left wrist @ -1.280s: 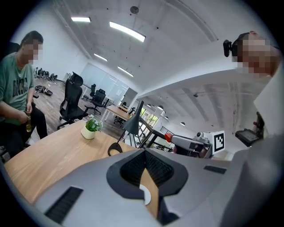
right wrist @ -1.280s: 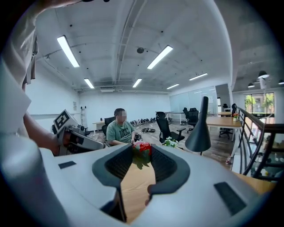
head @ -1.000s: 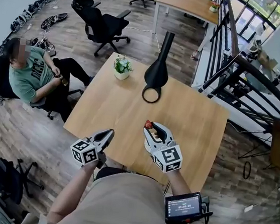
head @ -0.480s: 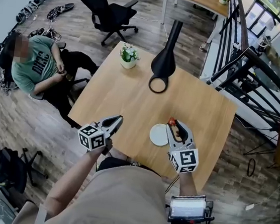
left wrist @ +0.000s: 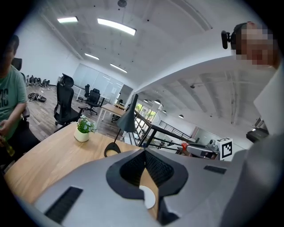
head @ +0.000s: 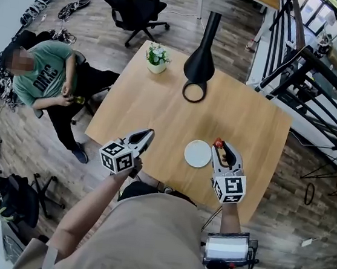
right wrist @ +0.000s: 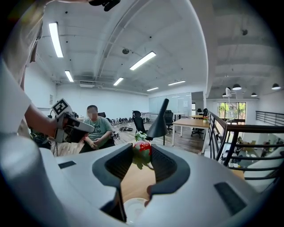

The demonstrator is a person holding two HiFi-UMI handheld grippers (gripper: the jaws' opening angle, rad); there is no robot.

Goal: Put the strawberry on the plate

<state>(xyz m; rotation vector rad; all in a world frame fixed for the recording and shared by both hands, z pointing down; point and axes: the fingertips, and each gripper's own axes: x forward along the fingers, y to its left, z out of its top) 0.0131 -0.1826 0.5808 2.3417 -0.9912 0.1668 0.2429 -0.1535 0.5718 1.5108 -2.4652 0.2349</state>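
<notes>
Head view: the right gripper (head: pixel 222 150) holds the strawberry (head: pixel 218 144) at its tips, in the air just to the right of the white plate (head: pixel 198 154) on the table (head: pixel 159 108); the plate is bare; the left gripper (head: pixel 146 137) hovers over the table's near edge, left of the plate.

Left gripper view: its fingers (left wrist: pixel 133 170) meet at the tips with nothing between them.

Right gripper view: the fingers (right wrist: pixel 164 164) are clamped on the strawberry; the plate shows low between them.

The pickup looks done; what is left is carrying the strawberry over the plate, lowering it and letting go.
</notes>
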